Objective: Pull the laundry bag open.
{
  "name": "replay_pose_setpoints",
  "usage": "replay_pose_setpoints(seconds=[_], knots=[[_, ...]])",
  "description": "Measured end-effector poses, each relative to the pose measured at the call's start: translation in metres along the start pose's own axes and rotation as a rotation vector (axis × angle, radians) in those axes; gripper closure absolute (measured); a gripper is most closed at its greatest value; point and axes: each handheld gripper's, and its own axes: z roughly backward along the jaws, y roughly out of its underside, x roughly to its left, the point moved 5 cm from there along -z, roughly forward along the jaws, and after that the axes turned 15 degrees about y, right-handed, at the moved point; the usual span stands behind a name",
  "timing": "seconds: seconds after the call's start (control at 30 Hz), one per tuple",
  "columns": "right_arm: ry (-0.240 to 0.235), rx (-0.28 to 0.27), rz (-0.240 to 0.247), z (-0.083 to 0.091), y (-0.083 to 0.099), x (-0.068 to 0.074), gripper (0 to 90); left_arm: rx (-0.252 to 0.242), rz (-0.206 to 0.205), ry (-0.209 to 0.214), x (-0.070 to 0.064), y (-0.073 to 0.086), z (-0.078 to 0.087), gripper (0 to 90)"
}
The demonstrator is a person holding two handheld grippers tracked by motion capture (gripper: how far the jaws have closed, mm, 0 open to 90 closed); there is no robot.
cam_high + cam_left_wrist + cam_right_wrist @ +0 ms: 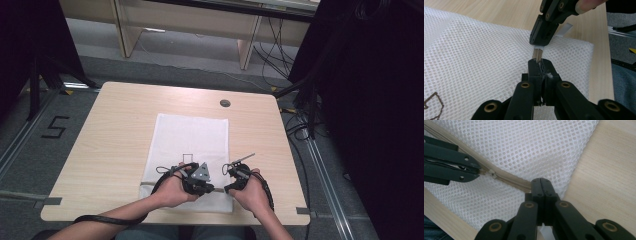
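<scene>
Black jaws of the left gripper point(541, 65) are pressed together on the beige zipper point(510, 180) of a white mesh bag point(474, 57), pinching it right at the slider end. In the left gripper view the zipper tape runs from those jaw tips toward 12 o'clock, where the right gripper point(541, 42) comes down from above and bites the same tape just beyond.

In the right gripper view, the right gripper point(541, 181) is likewise clamped tight, its tips closed on the zipper tape near the bag's edge. From there the zipper runs toward 10 o'clock, past the small metal slider point(492, 173), and into the shut jaws of the left gripper point(477, 171) at 9 o'clock. The stretch of tape between the two grippers is slightly raised off the mesh.

From the high view, both hands come in at 6 o'clock and the two grippers sit close together over the bag's near end, the left gripper point(202, 184) at 7 o'clock of the bag, the right gripper point(231, 186) at 5 o'clock. The bag lies flat in the middle of the pale wooden table point(115, 130), its long side running toward 12 o'clock. A small round grommet point(225, 103) is set in the table at 1 o'clock, beyond the bag's far edge.
</scene>
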Motion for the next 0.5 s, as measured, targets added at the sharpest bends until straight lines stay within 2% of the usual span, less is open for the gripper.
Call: replay_pose_setpoints(seconds=[0.5], knots=[[0.002,0.003,-0.003,0.0002,0.0001,0.0003,90.0,0.002,0.005,-0.004,-0.0006,0.0025,0.0086,87.3]])
